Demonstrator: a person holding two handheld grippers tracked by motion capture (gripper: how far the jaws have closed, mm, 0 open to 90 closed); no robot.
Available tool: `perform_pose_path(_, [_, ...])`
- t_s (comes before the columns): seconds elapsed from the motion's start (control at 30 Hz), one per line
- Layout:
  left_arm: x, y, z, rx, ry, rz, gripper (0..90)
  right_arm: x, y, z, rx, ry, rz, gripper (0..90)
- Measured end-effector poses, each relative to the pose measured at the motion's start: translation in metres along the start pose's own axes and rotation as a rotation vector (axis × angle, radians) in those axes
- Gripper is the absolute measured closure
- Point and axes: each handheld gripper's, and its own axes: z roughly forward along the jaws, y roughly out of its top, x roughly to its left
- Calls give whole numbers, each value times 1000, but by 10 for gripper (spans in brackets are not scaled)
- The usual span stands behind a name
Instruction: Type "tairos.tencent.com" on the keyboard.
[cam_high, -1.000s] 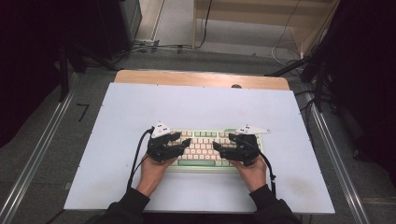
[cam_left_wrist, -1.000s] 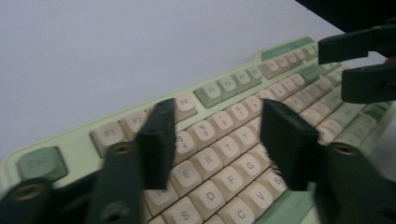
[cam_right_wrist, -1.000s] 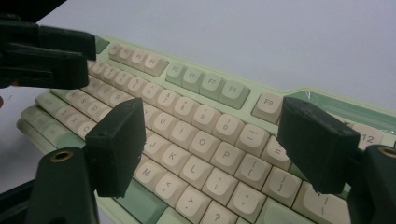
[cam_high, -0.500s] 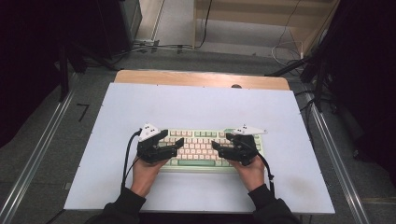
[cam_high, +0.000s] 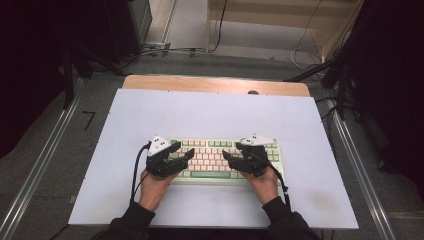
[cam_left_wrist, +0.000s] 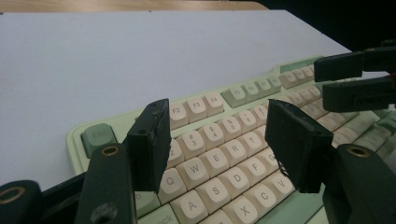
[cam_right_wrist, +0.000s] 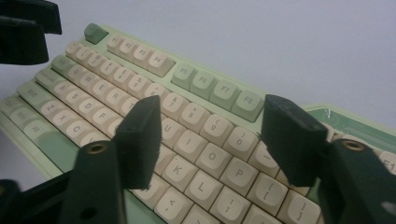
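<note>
Pale green keyboard (cam_high: 227, 157) with cream keys beneath my left gripper (cam_left_wrist: 217, 140) and right gripper (cam_right_wrist: 210, 140); both jaws just narrowing, parted, gripping nothing
</note>
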Motion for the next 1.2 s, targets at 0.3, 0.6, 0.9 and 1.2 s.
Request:
perform_pose_path(0.3, [4, 0, -1, 37, -42, 1, 429, -1, -2, 5, 38, -8, -26, 868])
perform_pose_path(0.6, [7, -2, -2, 58, -26, 34, 408, -1, -5, 9, 68, 10, -26, 876])
perform_pose_path(0.9, [6, -2, -2, 74, -22, 26, 412, -2, -7, 13, 92, -1, -23, 875])
perform_pose_path(1.2, [7, -2, -3, 71, -21, 25, 417, -5, -5, 6, 48, 29, 17, 818])
